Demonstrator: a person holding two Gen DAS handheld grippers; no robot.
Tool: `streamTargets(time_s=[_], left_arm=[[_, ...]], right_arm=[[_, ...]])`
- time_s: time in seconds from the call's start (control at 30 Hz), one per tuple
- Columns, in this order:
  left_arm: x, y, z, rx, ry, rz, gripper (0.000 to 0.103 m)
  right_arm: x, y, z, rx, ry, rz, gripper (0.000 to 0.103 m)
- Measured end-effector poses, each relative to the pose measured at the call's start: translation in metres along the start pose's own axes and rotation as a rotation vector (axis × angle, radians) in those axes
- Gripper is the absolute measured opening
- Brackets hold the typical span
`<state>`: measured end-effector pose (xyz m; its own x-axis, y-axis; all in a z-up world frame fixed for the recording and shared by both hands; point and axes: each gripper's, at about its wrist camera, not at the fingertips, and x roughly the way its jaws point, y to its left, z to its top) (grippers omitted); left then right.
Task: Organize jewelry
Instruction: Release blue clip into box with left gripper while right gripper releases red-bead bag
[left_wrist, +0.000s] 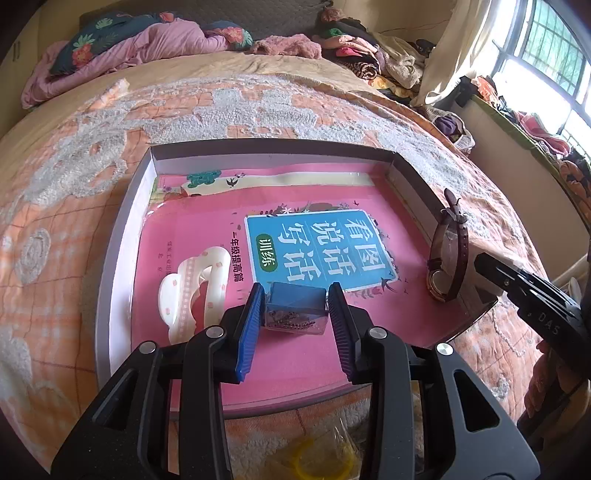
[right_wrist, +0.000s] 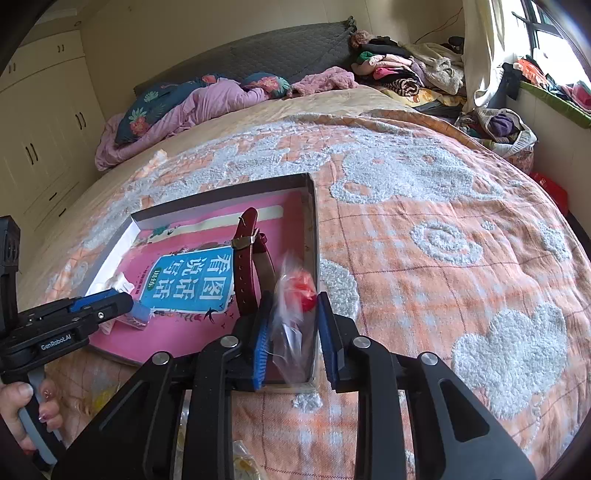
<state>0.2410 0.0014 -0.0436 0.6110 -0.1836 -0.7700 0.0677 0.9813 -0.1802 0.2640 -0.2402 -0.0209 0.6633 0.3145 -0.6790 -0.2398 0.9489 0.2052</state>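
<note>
Black arms of the left gripper (left_wrist: 295, 314) fill the low edge of its view — the blue pads straddle a small clear box (left_wrist: 295, 312) of dark beads that sits on the pink book (left_wrist: 207, 236) inside the tray (left_wrist: 122, 229). Whether the pads press the box or only stand beside it, I cannot tell. At 9 o'clock of the box lies a white hair clip (left_wrist: 192, 291); at 3 o'clock a watch (left_wrist: 448, 254) with a maroon strap leans against the tray's right wall.

From the right wrist, the right gripper (right_wrist: 293, 332) stands parted around a clear bag (right_wrist: 295, 306) with something red inside; the bag is blurred, over the tray's near right corner, and looks loose between the pads. At 8 o'clock a hand (right_wrist: 26, 413) grips the other handle. Tray and all rest on an orange bed (right_wrist: 443, 240).
</note>
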Motion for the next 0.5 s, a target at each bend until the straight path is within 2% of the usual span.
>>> streamTargets(time_s=[0.07, 0.1, 0.2, 0.43, 0.5], left_arm=[[0.000, 0.000, 0.000, -0.002, -0.002, -0.003, 0.031], [-0.001, 0.000, 0.000, -0.001, -0.004, -0.002, 0.037], [-0.006, 0.001, 0.000, 0.000, -0.015, 0.006, 0.049], [-0.034, 0.004, 0.001, -0.011, -0.067, 0.016, 0.069], [-0.046, 0.005, 0.002, -0.015, -0.086, 0.024, 0.079]], right_arm=[[-0.003, 0.000, 0.000, 0.006, -0.003, 0.011, 0.035], [-0.006, 0.000, 0.000, 0.011, -0.007, 0.019, 0.038], [-0.018, 0.000, 0.000, 0.019, -0.025, 0.045, 0.046], [-0.057, 0.000, 0.001, 0.039, -0.098, 0.090, 0.070], [-0.071, 0.001, 0.001, 0.043, -0.124, 0.107, 0.076]])
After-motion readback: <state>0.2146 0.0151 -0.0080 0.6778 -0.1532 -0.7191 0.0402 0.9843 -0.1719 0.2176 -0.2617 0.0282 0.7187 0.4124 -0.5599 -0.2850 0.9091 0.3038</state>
